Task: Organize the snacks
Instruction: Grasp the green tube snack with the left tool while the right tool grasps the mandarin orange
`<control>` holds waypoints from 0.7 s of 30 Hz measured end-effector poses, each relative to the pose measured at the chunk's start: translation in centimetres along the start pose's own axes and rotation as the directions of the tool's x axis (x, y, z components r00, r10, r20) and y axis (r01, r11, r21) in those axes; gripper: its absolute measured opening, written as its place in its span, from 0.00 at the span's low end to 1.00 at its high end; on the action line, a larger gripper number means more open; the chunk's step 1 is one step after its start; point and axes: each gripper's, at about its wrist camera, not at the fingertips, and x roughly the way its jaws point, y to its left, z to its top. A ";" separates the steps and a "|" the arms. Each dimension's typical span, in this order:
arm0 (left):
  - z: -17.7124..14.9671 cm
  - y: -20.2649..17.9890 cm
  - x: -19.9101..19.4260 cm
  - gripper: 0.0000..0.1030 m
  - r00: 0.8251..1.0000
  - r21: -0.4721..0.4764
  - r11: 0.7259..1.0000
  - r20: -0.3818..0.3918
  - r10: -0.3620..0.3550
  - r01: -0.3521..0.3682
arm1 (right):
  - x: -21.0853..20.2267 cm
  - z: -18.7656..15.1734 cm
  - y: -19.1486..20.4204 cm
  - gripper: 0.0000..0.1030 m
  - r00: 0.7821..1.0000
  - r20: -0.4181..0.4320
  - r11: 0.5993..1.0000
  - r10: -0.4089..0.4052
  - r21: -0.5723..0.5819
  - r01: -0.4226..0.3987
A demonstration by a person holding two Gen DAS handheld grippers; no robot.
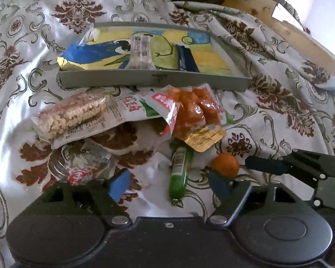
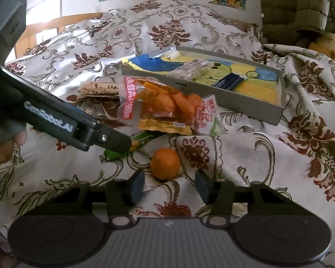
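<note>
Listing our right claw (image 2: pixel 169 186) spread wide, straddling the round, smooth orange (image 2: pixel 165 163) for a likely pick, and our left claw (image 1: pixel 169 184) wide over the glossy green tube (image 1: pixel 179 174), we note crinkly packets heaped beside the flat grey tray (image 1: pixel 154 80) on the patterned bedcover (image 1: pixel 33 22).

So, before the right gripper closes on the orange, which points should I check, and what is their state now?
1. Right gripper open: ok.
2. Orange between its fingers: not ok, it lies just ahead of the tips.
3. Left gripper out of the way: not ok, its finger sits beside the orange.
4. Green stick apart from the orange: ok.
5. Free space in the tray: ok.
</note>
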 end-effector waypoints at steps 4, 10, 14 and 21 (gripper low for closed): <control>0.0 0.0 0.2 0.58 1.000 -0.019 1.000 -0.017 -0.022 0.022 | 0.0 -0.1 -0.2 0.51 1.000 0.002 1.000 -0.004 0.014 0.004; 0.4 -0.6 1.4 0.41 0.999 0.004 1.000 -0.050 -0.015 0.015 | 0.2 -0.1 -0.4 0.51 1.000 0.004 1.000 0.012 0.027 -0.012; 0.9 -0.4 2.4 0.35 0.997 -0.019 1.000 -0.080 0.000 -0.001 | 0.5 0.1 -0.9 0.51 1.000 0.004 0.998 0.025 0.060 -0.025; 1.2 0.1 2.6 0.35 0.995 -0.050 0.999 -0.100 -0.015 0.010 | 1.7 0.7 -1.9 0.44 0.998 0.007 0.992 0.060 0.115 -0.061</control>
